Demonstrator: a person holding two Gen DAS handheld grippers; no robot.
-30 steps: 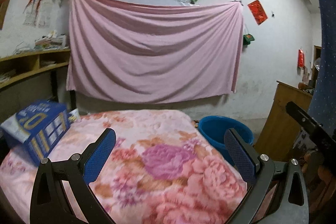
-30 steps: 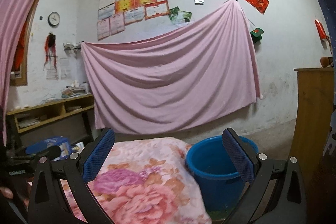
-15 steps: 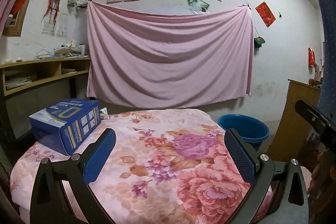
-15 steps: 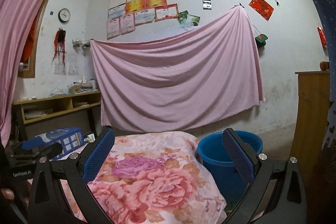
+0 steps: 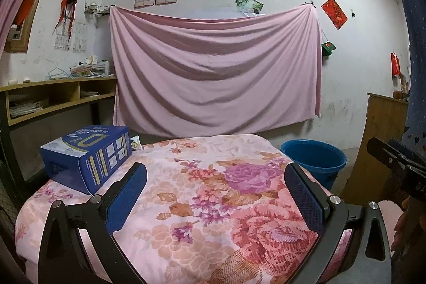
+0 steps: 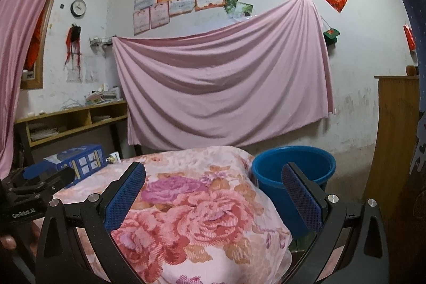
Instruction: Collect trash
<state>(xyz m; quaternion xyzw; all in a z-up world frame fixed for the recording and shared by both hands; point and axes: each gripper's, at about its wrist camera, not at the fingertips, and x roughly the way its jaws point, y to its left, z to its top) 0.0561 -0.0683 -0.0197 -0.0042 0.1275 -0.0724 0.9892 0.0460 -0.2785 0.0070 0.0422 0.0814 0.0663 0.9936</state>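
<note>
A blue cardboard box (image 5: 87, 156) lies on the far left of a table covered with a pink floral cloth (image 5: 207, 193); it also shows in the right wrist view (image 6: 80, 160). A small white wrapper (image 5: 135, 143) lies just behind the box. A blue plastic bucket (image 5: 314, 160) stands on the floor to the right of the table, also in the right wrist view (image 6: 293, 167). My left gripper (image 5: 214, 193) is open and empty above the near part of the cloth. My right gripper (image 6: 213, 193) is open and empty near the table's right edge, beside the bucket.
A pink sheet (image 5: 213, 71) hangs on the back wall. A wooden shelf with papers (image 5: 53, 97) runs along the left wall. A wooden cabinet (image 6: 396, 140) stands at the right, past the bucket. A pink curtain (image 6: 24, 44) hangs at the left.
Both grippers have pulled back and tilted up, so more of the table, the box and the wall shows. Both stayed open and empty.
</note>
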